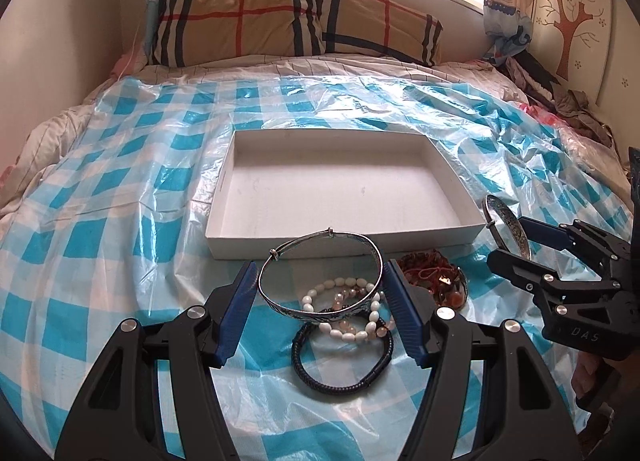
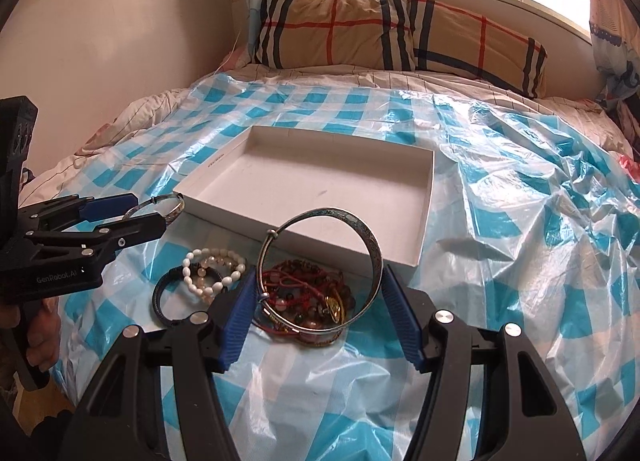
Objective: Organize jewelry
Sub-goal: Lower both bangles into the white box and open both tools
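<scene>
My left gripper (image 1: 320, 285) is shut on a silver bangle (image 1: 276, 295), held above a white bead bracelet (image 1: 352, 327) and a black cord bracelet (image 1: 340, 375). It also shows in the right wrist view (image 2: 148, 213). My right gripper (image 2: 316, 297) is shut on a second silver bangle (image 2: 370, 239), held over a pile of red cord and bead bracelets (image 2: 304, 301). It also shows in the left wrist view (image 1: 508, 237). An empty white box tray (image 1: 256, 241) lies just beyond both grippers on the bed.
A blue-and-white checked plastic sheet (image 1: 100, 221) covers the bed. Plaid pillows (image 1: 280, 17) lie at the head under a window. Crumpled clothes (image 1: 568, 101) lie at the far right by the wall.
</scene>
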The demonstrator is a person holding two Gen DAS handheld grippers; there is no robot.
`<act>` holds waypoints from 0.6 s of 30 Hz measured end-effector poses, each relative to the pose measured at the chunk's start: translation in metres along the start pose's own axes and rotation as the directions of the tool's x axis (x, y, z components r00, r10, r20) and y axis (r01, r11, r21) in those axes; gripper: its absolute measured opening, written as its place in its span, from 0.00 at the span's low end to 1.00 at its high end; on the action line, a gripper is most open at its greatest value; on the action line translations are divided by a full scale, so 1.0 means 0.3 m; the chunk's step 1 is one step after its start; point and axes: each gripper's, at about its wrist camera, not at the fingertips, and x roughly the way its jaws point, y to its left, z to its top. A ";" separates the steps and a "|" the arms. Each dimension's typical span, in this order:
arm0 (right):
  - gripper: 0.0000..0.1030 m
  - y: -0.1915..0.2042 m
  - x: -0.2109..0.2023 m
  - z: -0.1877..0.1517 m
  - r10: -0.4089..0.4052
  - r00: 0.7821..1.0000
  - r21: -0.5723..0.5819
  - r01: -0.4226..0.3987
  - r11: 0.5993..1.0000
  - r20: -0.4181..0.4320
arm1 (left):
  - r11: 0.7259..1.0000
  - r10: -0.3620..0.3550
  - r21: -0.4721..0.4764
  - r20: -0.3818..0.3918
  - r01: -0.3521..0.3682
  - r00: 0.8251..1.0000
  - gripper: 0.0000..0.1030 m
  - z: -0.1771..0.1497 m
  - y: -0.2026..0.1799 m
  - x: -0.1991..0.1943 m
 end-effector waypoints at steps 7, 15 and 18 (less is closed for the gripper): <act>0.59 -0.009 0.063 0.064 -0.007 1.000 -0.020 0.007 1.000 0.018 | 1.000 0.001 0.013 0.024 -0.002 1.000 0.59 0.078 -0.025 0.060; 0.59 -0.035 0.176 0.134 -0.026 0.999 -0.029 0.027 0.999 0.034 | 1.000 0.008 0.020 0.031 -0.009 0.999 0.59 0.145 -0.041 0.167; 0.68 -0.048 0.248 0.142 -0.068 0.998 -0.043 0.068 0.997 0.009 | 0.999 0.043 0.026 0.004 -0.043 0.999 0.63 0.169 -0.043 0.252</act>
